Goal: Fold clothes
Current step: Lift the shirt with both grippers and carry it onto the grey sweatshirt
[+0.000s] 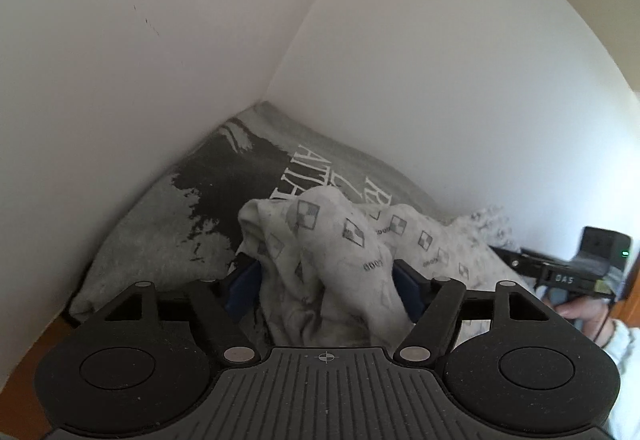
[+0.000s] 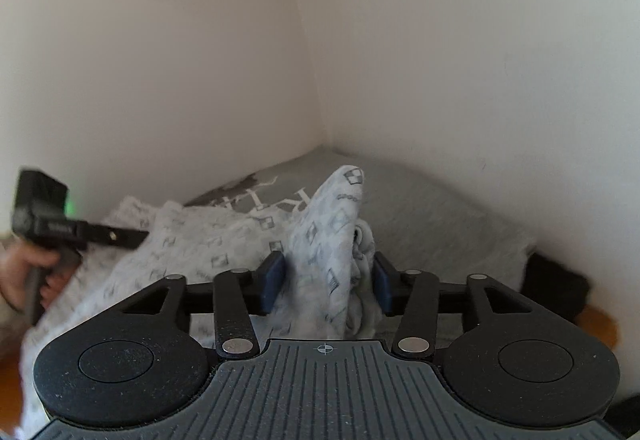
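A white garment with a small checked-square print (image 1: 340, 240) lies bunched on a grey T-shirt with a dark print and white letters (image 1: 200, 200), which is spread flat in the corner. My left gripper (image 1: 326, 284) stands open; a raised fold of the white garment fills the gap between its blue pads (image 1: 244, 286). In the right wrist view my right gripper (image 2: 328, 280) is open too, with a peaked fold of the white garment (image 2: 332, 224) standing loose between its pads (image 2: 274, 280). The grey T-shirt (image 2: 420, 208) lies beyond.
Two white walls meet just behind the clothes (image 1: 280, 60). A strip of wooden surface (image 2: 600, 324) shows at the edges, with a dark object (image 2: 556, 288) by the right wall. Each view shows the other gripper in a hand (image 1: 580, 310) at the side.
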Demonstrator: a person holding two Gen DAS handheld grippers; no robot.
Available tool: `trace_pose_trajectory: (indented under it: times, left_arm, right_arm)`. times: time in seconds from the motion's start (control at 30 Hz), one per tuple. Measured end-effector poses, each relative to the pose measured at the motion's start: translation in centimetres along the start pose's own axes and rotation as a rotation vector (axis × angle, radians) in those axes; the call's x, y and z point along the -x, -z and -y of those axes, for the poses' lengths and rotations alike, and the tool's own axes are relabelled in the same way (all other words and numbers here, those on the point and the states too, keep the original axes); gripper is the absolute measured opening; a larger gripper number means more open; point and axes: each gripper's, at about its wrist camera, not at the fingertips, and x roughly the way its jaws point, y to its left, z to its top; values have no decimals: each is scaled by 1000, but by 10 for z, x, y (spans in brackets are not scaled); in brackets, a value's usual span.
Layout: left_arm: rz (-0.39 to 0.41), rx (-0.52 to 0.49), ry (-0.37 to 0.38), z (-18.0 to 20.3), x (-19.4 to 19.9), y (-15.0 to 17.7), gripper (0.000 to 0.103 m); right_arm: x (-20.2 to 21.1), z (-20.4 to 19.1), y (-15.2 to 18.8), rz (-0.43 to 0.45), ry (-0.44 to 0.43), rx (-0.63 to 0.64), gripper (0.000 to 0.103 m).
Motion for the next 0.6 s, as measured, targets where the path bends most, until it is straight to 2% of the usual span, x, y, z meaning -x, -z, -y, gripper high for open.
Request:
trace_pose_trajectory:
  times: [0.07, 0.1, 0.13, 0.17, 0.23, 0.3, 0.37, 0.47, 0.6]
  left_arm:
    - [-5, 12, 13, -1, 1, -2, 70]
    - [-5, 18, 28, -1, 3, -1, 66]
    - [-6, 24, 44, -2, 5, -1, 53]
    - [-1, 4, 52, 3, 8, 1, 37]
    - [10, -38, 69, 12, 14, 4, 27]
    - [43, -75, 50, 23, 25, 7, 24]
    - [95, -107, 63, 38, 44, 11, 23]
    - [142, -207, 56, 72, 76, 15, 23]
    - [207, -264, 58, 115, 120, 18, 23]
  right_arm:
    - [-10, 0, -3, -18, -21, -32, 52]
    - [-7, 1, -2, -14, -30, -38, 44]
    - [-7, 0, -1, -11, -48, -43, 29]
    - [-7, -1, 1, -10, -66, -42, 27]
    - [-1, -11, 3, 12, -54, 17, 24]
    - [9, -23, 4, 55, -31, 59, 23]
    - [22, -36, 5, 110, -10, 86, 22]
    - [50, -61, 0, 185, 9, 143, 22]
    - [92, -100, -11, 278, 26, 220, 22]
